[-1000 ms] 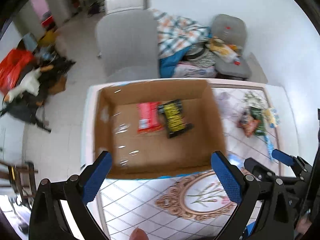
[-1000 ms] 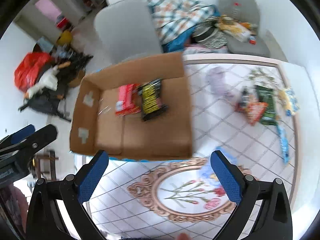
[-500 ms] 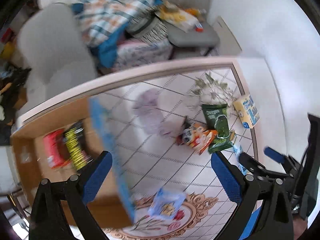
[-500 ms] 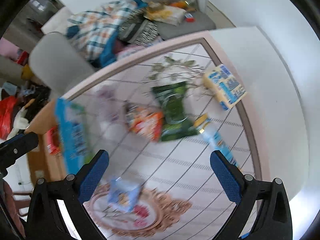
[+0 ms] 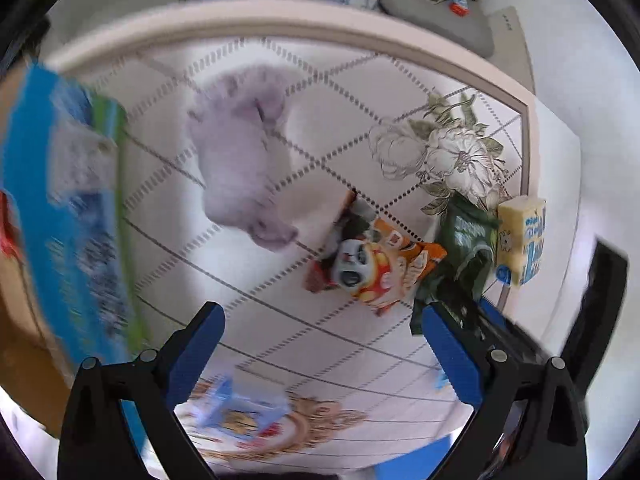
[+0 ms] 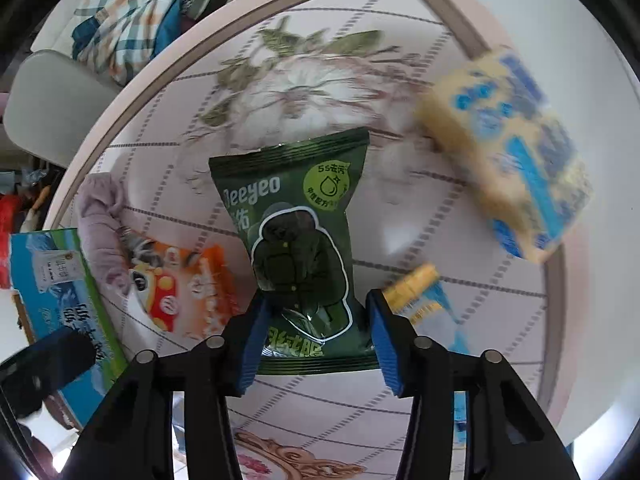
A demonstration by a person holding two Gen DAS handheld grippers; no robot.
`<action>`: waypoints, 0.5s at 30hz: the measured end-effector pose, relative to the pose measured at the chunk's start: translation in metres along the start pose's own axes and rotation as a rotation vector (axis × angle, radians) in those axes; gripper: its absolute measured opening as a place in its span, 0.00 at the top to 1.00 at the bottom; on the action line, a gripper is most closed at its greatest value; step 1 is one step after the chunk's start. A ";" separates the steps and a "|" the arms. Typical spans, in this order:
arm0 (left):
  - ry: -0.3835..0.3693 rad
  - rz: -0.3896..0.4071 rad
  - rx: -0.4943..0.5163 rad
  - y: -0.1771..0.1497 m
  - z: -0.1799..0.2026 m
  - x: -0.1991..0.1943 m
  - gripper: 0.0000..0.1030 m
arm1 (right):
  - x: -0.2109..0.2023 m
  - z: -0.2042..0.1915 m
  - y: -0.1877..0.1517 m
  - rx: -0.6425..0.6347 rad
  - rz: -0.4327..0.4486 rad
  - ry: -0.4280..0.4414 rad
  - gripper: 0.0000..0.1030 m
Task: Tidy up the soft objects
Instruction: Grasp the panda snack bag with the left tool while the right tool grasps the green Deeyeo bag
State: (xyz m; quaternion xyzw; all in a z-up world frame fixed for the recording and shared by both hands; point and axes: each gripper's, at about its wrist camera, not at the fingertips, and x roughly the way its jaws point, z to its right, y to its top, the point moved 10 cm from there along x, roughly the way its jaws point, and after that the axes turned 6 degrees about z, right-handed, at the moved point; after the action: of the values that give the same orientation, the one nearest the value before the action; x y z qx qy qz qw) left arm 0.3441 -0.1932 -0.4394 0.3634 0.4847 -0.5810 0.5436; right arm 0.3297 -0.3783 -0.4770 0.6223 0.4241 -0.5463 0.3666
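Note:
A dark green packet (image 6: 298, 248) lies flat on the patterned table. My right gripper (image 6: 316, 340) is open, its blue fingers on either side of the packet's near end, not clamped. The packet also shows in the left wrist view (image 5: 466, 240). An orange panda snack bag (image 6: 180, 284) (image 5: 372, 268) lies left of it. A yellow-blue tissue pack (image 6: 516, 160) (image 5: 520, 240) lies to the right. A lilac cloth (image 5: 244, 160) (image 6: 100, 216) lies further left. My left gripper (image 5: 320, 344) is open and empty above the table.
The cardboard box's blue printed flap (image 5: 68, 216) (image 6: 64, 300) stands at the left. A small blue-yellow packet (image 6: 424, 296) lies by my right finger. A light blue packet (image 5: 236, 408) lies on the oval table motif. Chairs piled with clothes (image 6: 132, 12) stand behind the table.
Both grippers swung right, away from the box, and dropped toward the table. The right gripper narrowed its opening and now straddles the green packet.

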 end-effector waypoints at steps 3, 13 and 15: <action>-0.069 -0.060 -0.109 -0.004 0.004 0.017 0.02 | 0.000 0.017 -0.005 0.034 -0.008 0.011 0.52; -0.081 -0.061 -0.202 0.007 0.011 0.045 0.38 | 0.001 0.034 -0.008 0.052 -0.006 0.032 0.52; -0.036 -0.031 -0.125 0.010 0.018 0.042 0.41 | 0.000 0.027 -0.008 0.046 -0.005 0.024 0.52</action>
State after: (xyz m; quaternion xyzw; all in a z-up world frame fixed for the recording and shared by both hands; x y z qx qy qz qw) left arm 0.3499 -0.2213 -0.4765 0.3108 0.5155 -0.5644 0.5649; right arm 0.3118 -0.4004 -0.4801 0.6363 0.4172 -0.5492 0.3457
